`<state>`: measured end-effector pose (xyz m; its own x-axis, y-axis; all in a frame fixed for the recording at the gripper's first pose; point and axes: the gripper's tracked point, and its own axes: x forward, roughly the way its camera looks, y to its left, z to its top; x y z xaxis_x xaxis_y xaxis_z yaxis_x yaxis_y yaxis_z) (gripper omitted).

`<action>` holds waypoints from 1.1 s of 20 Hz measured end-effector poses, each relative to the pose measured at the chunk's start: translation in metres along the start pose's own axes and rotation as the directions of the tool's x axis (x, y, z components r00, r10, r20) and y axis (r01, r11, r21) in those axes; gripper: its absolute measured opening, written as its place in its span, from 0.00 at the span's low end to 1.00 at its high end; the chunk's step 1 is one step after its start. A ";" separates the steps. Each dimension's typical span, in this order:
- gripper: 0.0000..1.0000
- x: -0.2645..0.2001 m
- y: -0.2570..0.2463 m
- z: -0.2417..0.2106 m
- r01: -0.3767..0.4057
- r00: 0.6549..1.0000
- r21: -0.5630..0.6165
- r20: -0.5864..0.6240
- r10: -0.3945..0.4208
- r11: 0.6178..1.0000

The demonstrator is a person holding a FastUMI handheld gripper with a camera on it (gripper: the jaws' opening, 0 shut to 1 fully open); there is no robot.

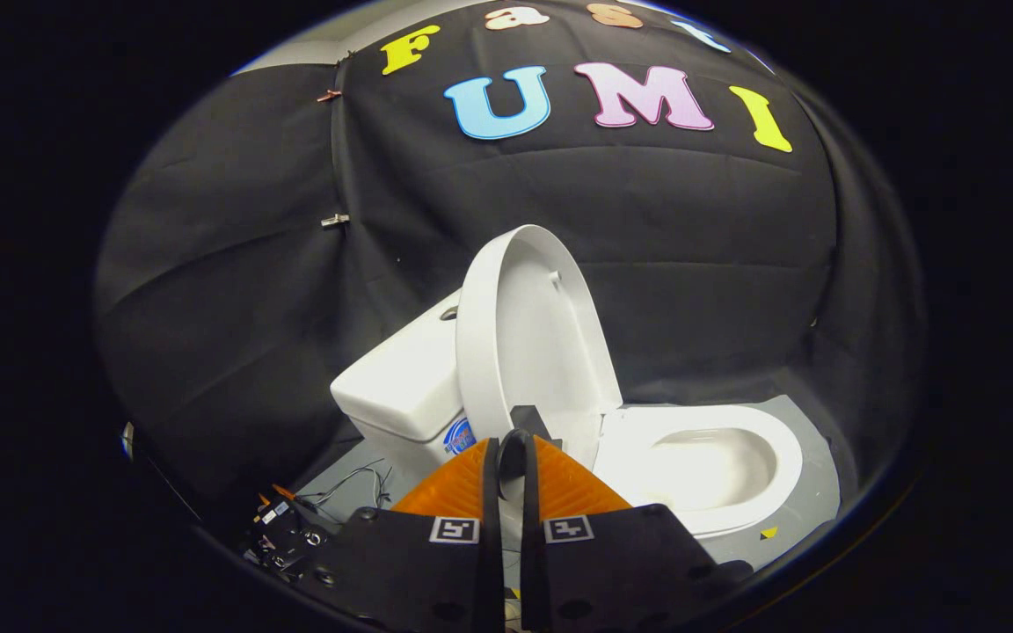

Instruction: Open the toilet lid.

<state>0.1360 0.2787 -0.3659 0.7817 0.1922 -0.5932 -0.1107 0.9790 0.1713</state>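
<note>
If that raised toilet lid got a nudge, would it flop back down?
The lid looks like stiff, glossy plastic, so probably slippery. It stands upright near the tank, so it likely stays put unless pushed forward. The tool sits nearly shut just before it.

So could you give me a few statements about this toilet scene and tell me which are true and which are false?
1. The lid stands raised, leaning back toward the tank. True.
2. The bowl is covered. False: it lies open, its inside in plain sight.
3. The gripper is wide open. False: its fingers are nearly together, with a narrow gap between them.
4. The fingers press on the lid from both sides. False: the lid's lower edge sits just beyond the tips, and no grip shows.
5. Loose wires lie on the floor beside the tank. True.
</note>
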 end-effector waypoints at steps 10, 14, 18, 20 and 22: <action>0.56 0.005 0.013 -0.022 -0.069 0.996 0.051 -0.058 0.072 0.996; 0.94 -0.018 0.010 -0.002 -0.089 0.996 0.039 0.001 0.089 0.995; 0.99 -0.056 -0.020 0.050 -0.081 0.989 0.066 0.130 0.072 0.995; 0.99 -0.076 -0.050 0.074 -0.028 0.980 0.014 0.196 0.025 1.000; 0.99 -0.093 -0.076 0.088 0.020 0.970 -0.021 0.244 -0.014 1.000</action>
<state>0.1257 0.1807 -0.2541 0.9096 0.1556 -0.3854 -0.1079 0.9839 0.1425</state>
